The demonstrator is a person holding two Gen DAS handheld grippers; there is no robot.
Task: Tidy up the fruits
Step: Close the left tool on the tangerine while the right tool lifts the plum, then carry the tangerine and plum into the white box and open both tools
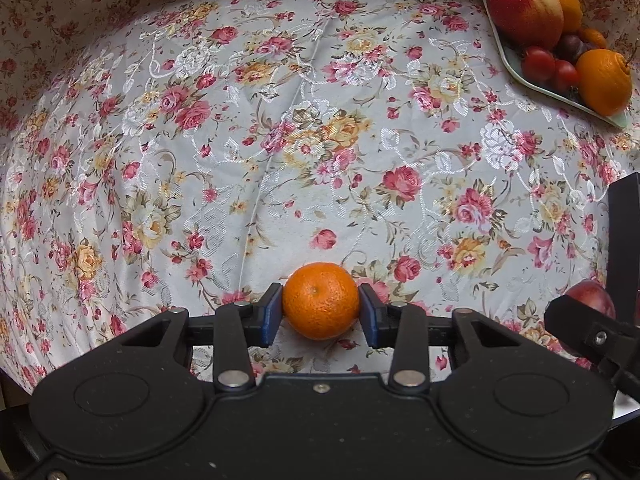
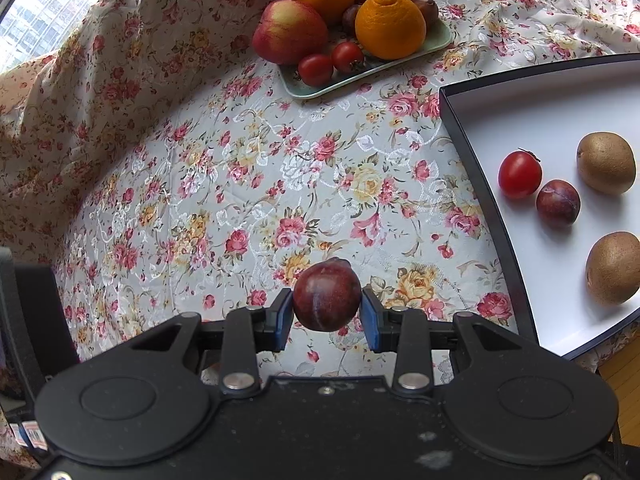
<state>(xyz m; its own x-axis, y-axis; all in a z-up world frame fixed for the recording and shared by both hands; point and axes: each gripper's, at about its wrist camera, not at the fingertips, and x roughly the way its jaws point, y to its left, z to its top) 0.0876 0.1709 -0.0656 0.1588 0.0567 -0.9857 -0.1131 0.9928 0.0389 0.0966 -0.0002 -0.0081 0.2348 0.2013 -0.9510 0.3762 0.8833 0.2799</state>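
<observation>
Right wrist view: the right tongs are squeezed on a dark plum, held over the flowery tabletop. The white tray, with a tomato, a plum and two kiwis in it, lies just to the right of the plum, so this hand is the nearer one to it. The left tongs are squeezed on a small orange. The green plate of fruit sits far ahead.

a shiny floral tablecloth with pink roses and yellow blooms covers the whole table, bunching up in folds at the back, with a bright window off in the corner behind it
</observation>
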